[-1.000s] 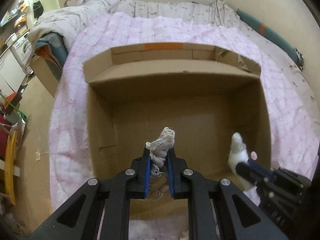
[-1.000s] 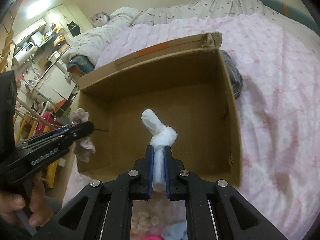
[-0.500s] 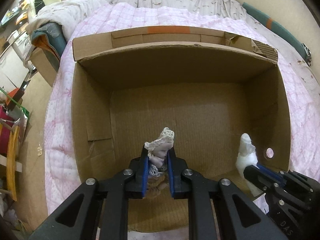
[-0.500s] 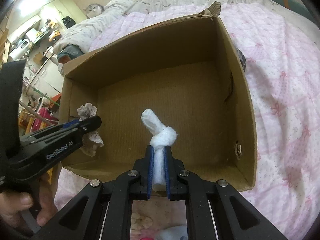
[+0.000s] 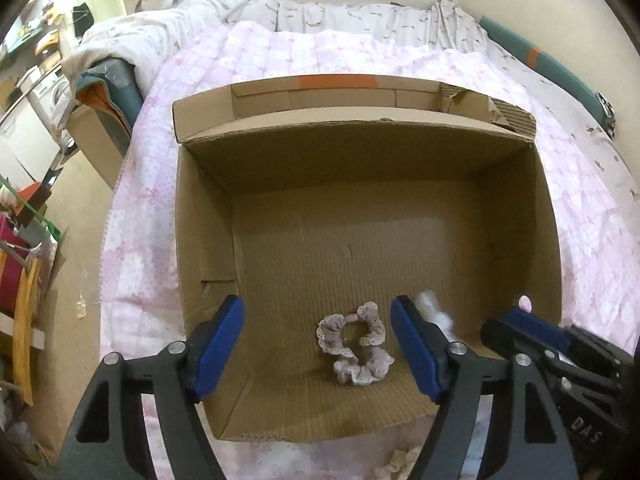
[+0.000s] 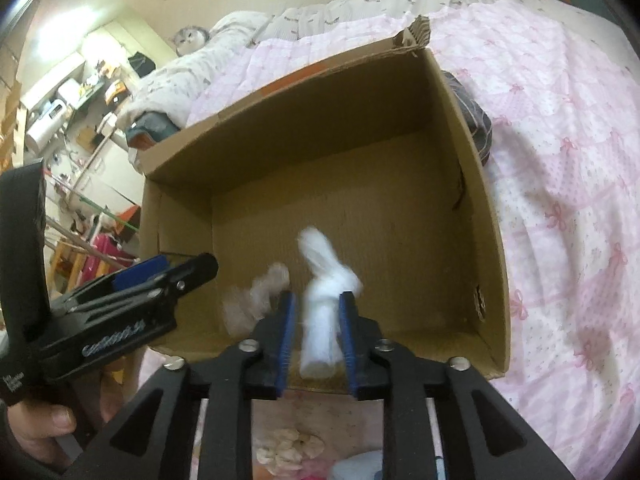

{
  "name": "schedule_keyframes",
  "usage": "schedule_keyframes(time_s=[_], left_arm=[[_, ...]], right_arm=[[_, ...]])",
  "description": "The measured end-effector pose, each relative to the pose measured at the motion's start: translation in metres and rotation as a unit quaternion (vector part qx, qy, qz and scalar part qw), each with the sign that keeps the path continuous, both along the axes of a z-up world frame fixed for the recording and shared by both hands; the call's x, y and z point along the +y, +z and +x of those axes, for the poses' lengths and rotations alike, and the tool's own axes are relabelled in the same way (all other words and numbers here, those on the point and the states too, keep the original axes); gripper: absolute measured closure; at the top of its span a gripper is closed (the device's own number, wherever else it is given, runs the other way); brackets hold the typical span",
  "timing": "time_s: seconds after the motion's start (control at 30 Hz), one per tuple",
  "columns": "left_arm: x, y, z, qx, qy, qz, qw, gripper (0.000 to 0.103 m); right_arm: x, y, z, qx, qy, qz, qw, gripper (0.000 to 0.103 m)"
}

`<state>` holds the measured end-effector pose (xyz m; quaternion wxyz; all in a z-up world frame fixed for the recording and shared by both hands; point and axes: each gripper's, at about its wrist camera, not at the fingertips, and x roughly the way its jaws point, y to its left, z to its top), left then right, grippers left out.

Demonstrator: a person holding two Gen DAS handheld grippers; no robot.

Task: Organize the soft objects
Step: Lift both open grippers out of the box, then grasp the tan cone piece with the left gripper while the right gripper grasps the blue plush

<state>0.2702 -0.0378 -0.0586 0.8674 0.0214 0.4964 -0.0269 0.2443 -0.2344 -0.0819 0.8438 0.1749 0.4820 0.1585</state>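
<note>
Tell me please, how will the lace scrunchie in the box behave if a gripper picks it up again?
The scrunchie lies crumpled in loose ruffles on the cardboard box floor, so it is probably floppy and would sag. It looks thin, so likely very light. The frilly fabric should grip well and seems unlikely to roll or break.

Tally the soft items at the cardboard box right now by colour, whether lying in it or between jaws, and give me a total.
Dusty pink, lace-edged: 1, the scrunchie lying on the floor of the cardboard box, below the open left gripper.
White: 1, the white knotted cloth between the jaws of the right gripper, which stand apart.
Total: 2
</note>
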Motion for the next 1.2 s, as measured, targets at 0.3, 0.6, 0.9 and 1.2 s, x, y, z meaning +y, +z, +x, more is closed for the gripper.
schedule_keyframes(time_s=[0.3, 0.6, 0.9, 1.2], left_arm=[[0.016, 0.017, -0.014, -0.011, 0.016, -0.016, 0.9997, 0.030], [0.038, 0.043, -0.050, -0.024, 0.018, -0.039, 0.9988, 0.030], [0.074, 0.040, -0.095, -0.003, 0.032, -0.066, 0.9973, 0.030], [0.076, -0.035, -0.128, 0.117, -0.001, -0.079, 0.9900, 0.031]], right_arm=[[-0.011, 0.012, -0.011, -0.019, -0.016, 0.000, 1.000, 0.026], [-0.017, 0.033, -0.033, -0.006, -0.005, -0.002, 1.000, 0.026], [-0.014, 0.046, -0.074, 0.016, 0.017, -0.026, 0.999, 0.026], [-0.018, 0.014, -0.112, 0.048, 0.011, -0.041, 0.998, 0.026]])
